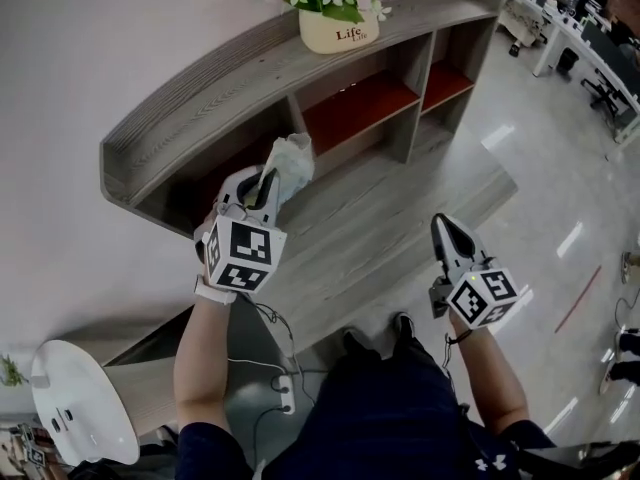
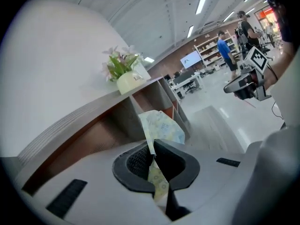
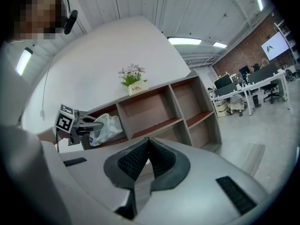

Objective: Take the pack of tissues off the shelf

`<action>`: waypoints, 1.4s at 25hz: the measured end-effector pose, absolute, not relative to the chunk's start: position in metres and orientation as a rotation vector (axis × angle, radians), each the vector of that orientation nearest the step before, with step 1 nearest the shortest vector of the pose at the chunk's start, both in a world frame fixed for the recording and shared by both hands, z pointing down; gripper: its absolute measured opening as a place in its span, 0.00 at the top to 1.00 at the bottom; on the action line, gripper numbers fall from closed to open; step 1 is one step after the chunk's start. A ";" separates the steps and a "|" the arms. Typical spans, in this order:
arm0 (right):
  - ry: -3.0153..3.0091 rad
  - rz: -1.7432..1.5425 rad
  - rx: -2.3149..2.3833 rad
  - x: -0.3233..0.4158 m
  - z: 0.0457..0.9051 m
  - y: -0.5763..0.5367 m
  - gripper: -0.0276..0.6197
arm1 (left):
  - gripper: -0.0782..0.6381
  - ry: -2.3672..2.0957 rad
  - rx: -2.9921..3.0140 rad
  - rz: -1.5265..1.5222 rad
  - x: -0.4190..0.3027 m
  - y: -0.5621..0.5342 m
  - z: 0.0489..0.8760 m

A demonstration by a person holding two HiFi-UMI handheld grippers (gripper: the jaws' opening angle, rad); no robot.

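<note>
The pack of tissues (image 1: 289,162) is a pale, crinkled plastic pack with a yellow-green print. My left gripper (image 1: 262,190) is shut on its near edge and holds it in the air in front of the left compartment of the wooden shelf (image 1: 180,118). In the left gripper view the pack (image 2: 161,128) sticks up from between the closed pads, with a strip of it pinched lower down. From the right gripper view the pack (image 3: 107,128) hangs off the left gripper (image 3: 96,124). My right gripper (image 1: 447,230) hovers lower right over the shelf's bottom board, shut and empty.
A cream flower pot (image 1: 338,23) stands on the shelf top. The middle and right compartments (image 1: 360,108) have red floors and hold nothing. A white round stool (image 1: 80,403) is at lower left, a power strip (image 1: 286,396) on the floor. Office desks (image 1: 575,38) stand far right.
</note>
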State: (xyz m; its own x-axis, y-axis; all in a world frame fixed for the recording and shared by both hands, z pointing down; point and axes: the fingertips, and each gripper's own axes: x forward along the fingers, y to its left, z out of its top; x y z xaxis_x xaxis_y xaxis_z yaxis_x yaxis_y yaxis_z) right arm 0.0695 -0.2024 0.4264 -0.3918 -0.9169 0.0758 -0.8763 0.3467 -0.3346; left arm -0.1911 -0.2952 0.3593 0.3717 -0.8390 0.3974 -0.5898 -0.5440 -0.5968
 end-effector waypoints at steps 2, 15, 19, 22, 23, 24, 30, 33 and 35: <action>2.463 -0.499 -1.672 0.072 0.429 -0.201 0.94 | 0.86 1.241 -2.289 -0.940 -0.181 -0.285 0.356; 2.459 -0.524 -1.686 0.101 0.438 -0.199 0.94 | 0.86 1.244 -2.370 -0.865 -0.122 -0.257 0.392; 2.432 -0.541 -1.701 0.120 0.443 -0.202 0.94 | 0.86 1.247 -2.381 -0.846 -0.101 -0.260 0.412; 2.412 -0.560 -1.717 0.134 0.448 -0.202 0.94 | 0.86 1.243 -2.395 -0.852 -0.088 -0.264 0.432; 2.405 -0.570 -1.726 0.139 0.450 -0.201 0.94 | 0.86 1.238 -2.401 -0.859 -0.083 -0.264 0.439; 2.397 -0.580 -1.734 0.144 0.452 -0.200 0.94 | 0.86 1.232 -2.408 -0.868 -0.079 -0.265 0.447; 2.355 -0.608 -1.773 0.168 0.461 -0.199 0.94 | 0.86 1.212 -2.445 -0.886 -0.060 -0.278 0.488; 2.339 -0.627 -1.794 0.176 0.467 -0.196 0.94 | 0.86 1.193 -2.466 -0.902 -0.054 -0.279 0.510; 2.331 -0.634 -1.807 0.182 0.470 -0.196 0.94 | 0.86 1.182 -2.473 -0.914 -0.051 -0.281 0.523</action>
State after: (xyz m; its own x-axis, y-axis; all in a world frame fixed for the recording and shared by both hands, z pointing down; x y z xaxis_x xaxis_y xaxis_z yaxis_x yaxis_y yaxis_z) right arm 0.1819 -0.1959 0.4705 -0.2772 -0.9483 0.1543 -0.8959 0.1971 -0.3981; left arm -0.0508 -0.2806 0.5225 0.4734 -0.7683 0.4308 -0.6102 -0.6388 -0.4686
